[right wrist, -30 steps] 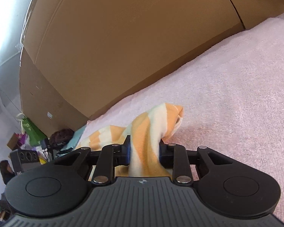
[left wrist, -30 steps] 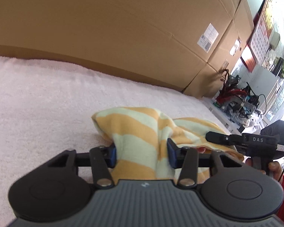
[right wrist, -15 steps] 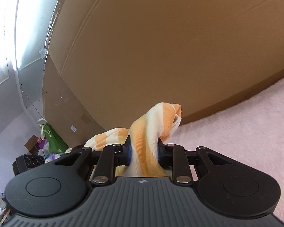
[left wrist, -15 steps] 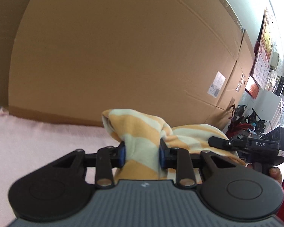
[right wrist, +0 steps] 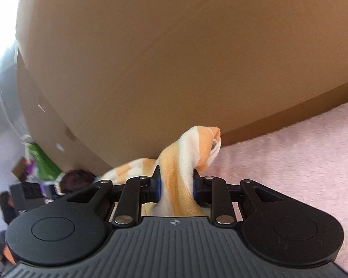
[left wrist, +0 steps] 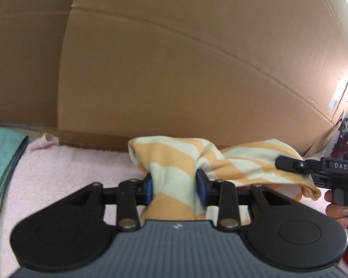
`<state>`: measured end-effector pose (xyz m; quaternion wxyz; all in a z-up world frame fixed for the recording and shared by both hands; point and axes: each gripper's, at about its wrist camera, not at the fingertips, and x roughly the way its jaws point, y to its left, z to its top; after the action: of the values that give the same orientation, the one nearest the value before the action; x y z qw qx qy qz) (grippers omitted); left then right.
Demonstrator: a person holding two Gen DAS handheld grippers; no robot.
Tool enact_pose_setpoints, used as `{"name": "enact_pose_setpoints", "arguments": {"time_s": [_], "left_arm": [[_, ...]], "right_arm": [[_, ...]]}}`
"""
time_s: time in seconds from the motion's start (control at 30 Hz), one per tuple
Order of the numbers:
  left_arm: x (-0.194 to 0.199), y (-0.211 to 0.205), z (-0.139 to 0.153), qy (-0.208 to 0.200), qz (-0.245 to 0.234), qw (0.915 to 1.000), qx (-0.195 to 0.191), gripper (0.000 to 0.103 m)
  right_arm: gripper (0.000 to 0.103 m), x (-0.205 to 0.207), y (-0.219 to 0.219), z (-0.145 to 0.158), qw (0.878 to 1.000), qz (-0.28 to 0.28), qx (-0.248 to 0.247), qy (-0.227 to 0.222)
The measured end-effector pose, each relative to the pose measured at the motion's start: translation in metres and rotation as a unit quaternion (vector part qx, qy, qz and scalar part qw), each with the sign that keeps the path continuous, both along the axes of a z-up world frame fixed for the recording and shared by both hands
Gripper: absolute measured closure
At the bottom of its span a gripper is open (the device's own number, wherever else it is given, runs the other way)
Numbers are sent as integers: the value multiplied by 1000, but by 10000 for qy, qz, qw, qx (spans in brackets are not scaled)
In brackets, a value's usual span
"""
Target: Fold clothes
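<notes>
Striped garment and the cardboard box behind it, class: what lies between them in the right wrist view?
Only a bare stretch of pink towel separates the striped garment from the cardboard box; the right wrist view shows it.

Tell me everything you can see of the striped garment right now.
The striped garment is soft knit-looking cloth in wide orange and cream bands, bunched rather than flat. The left gripper has a gathered fold between its blue pads, its jaws opening; the right gripper is shut on another fold, whose tip pokes up past the pads. The cloth sags between the two, over the pink fleecy cover, in front of the big cardboard box.
</notes>
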<state>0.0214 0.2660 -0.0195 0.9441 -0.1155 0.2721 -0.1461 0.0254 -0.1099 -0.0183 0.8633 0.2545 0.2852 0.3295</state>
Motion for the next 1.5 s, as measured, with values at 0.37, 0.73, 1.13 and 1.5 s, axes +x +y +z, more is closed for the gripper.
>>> {"name": "enact_pose_setpoints", "arguments": {"time_s": [0.37,0.73,1.13,1.5], "left_arm": [[-3,-6,-9,-160,371,9949,927,11],[-46,-17,51,-1134,137,9872,1117,33],[-7,-56,-7,-695,77,9731,2194,73],[-59,-33,-4,-743,-79,9691,2349,39]], "right_arm": [[60,4,10,-2,9959,-359,-822,97],[79,-23,27,56,9665,-1188,-1878,-1288],[73,-11,92,20,9414,-841,-3037,-1204],[74,-55,55,21,9614,-334,-2563,-947]]}}
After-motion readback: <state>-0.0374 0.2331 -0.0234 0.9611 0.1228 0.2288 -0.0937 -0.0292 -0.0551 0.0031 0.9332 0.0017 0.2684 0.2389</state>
